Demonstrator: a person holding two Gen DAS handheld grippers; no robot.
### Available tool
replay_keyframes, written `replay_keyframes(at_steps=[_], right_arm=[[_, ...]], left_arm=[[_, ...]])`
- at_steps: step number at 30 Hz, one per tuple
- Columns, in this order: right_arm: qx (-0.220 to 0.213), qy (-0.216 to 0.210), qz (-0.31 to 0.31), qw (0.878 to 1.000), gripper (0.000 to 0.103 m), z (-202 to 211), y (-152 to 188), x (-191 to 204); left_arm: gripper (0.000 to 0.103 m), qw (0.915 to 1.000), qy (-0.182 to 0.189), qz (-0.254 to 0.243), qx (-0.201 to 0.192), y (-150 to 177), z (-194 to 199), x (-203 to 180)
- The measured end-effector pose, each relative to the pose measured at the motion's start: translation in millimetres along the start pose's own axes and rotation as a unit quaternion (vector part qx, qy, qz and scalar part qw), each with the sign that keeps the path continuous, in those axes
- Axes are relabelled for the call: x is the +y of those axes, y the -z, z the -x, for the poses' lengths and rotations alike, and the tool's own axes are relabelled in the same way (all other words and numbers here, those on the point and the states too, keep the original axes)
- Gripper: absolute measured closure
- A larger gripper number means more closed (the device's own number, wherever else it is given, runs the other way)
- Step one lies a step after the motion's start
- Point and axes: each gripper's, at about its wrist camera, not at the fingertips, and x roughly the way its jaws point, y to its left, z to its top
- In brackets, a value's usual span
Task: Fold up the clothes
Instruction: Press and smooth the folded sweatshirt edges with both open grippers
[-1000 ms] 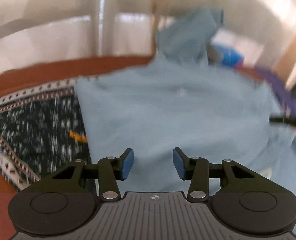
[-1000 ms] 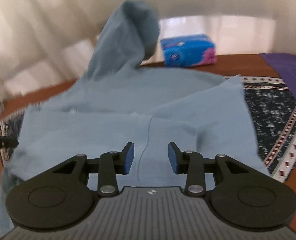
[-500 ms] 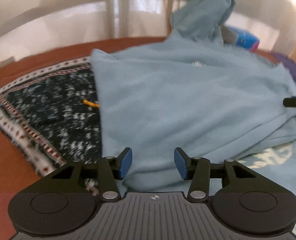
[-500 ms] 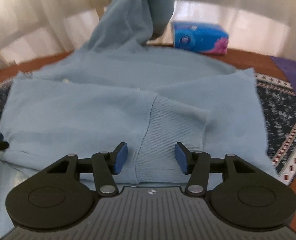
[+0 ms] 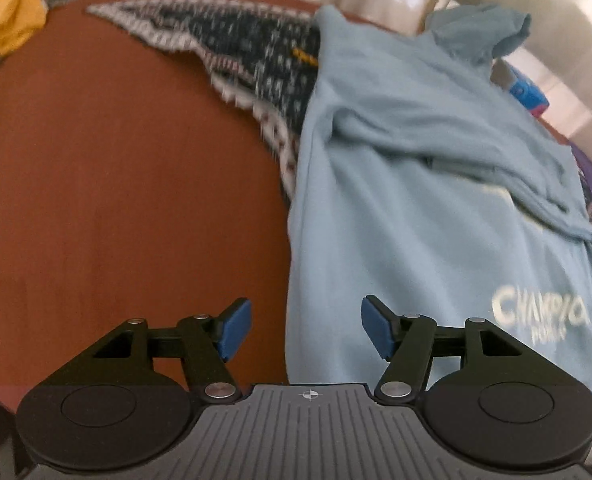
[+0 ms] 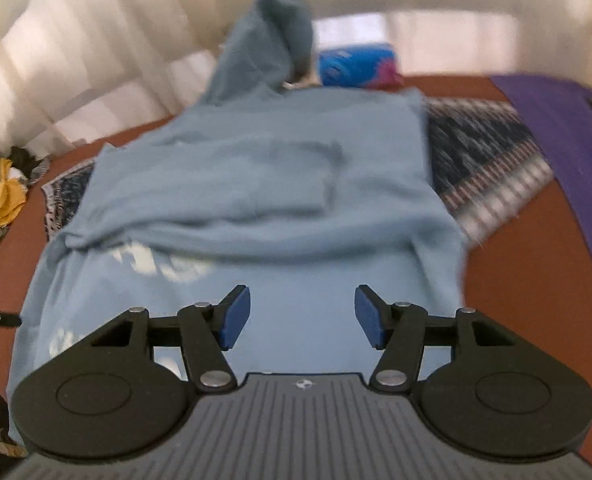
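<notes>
Light blue cotton hoodie with white chest lettering (image 5: pixel 436 208) lies spread on the reddish-brown table (image 5: pixel 116 180), its far part over a dark patterned woven cloth (image 5: pixel 264 52). Sleeves are folded across the chest; the hood (image 6: pixel 272 40) stands up at the far end. Long axis runs near to far, hem nearest both cameras.

Left gripper (image 5: pixel 304 330): blue pads spread, holding nothing, hovering at the hoodie's left edge near the hem (the edge runs between the fingers). Right gripper (image 6: pixel 302 320): also spread, empty, above the lower body panel. Both are about equally near the hem.

Sleeves in, body full length: likely hem-to-hood fold next, though that's a guess.

Hard to make out: hem hidden behind gripper bodies, right view blurred, lettering cut off. Far off: blue tissue pack (image 6: pixel 356 64), purple cloth (image 6: pixel 568 128), yellow-grey clothes pile (image 5: pixel 8 12).
</notes>
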Motion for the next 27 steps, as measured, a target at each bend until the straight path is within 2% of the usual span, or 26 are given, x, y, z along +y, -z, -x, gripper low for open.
replay_keyframes(at_steps=[6, 11, 14, 19, 21, 23, 25, 26, 27], right_arm=[[0.016, 0.032, -0.053, 0.998, 0.039, 29.6, 51.6, -17.3], [0.027, 0.067, -0.049, 0.996, 0.036, 51.4, 88.0, -8.8], [0.026, 0.098, -0.046, 0.994, 0.032, 67.4, 108.8, -10.9], [0.056, 0.092, -0.078, 0.991, 0.032, 68.9, 134.2, -25.6], [0.061, 0.081, -0.080, 0.992, 0.032, 65.6, 135.6, -27.1], [0.065, 0.070, -0.082, 0.992, 0.032, 62.4, 137.0, -28.5], [0.070, 0.060, -0.084, 0.992, 0.031, 59.1, 138.4, -30.0], [0.072, 0.054, -0.085, 0.992, 0.045, 57.4, 139.1, -30.7], [0.075, 0.049, -0.086, 0.992, 0.083, 55.8, 139.8, -31.4]], left_arm=[[0.026, 0.9990, 0.036, -0.023, 0.008, 22.1, -3.8, 0.3], [0.023, 0.9981, 0.057, -0.023, 0.005, 50.6, 0.8, 6.6], [0.023, 0.9963, 0.082, -0.013, 0.020, 67.7, -2.7, 13.2], [0.024, 0.9945, 0.092, -0.049, 0.016, 76.2, -4.6, 6.4], [0.040, 0.9936, 0.097, -0.055, 0.017, 74.7, -4.3, 3.6], [0.046, 0.9946, 0.082, -0.063, 0.012, 74.2, -3.1, -1.1], [0.064, 0.9956, 0.065, -0.068, 0.003, 75.7, -0.5, -3.3], [0.083, 0.9961, 0.060, -0.064, -0.001, 76.4, 1.6, -2.4], [0.089, 0.9965, 0.061, -0.056, -0.005, 76.8, 4.1, 0.0]])
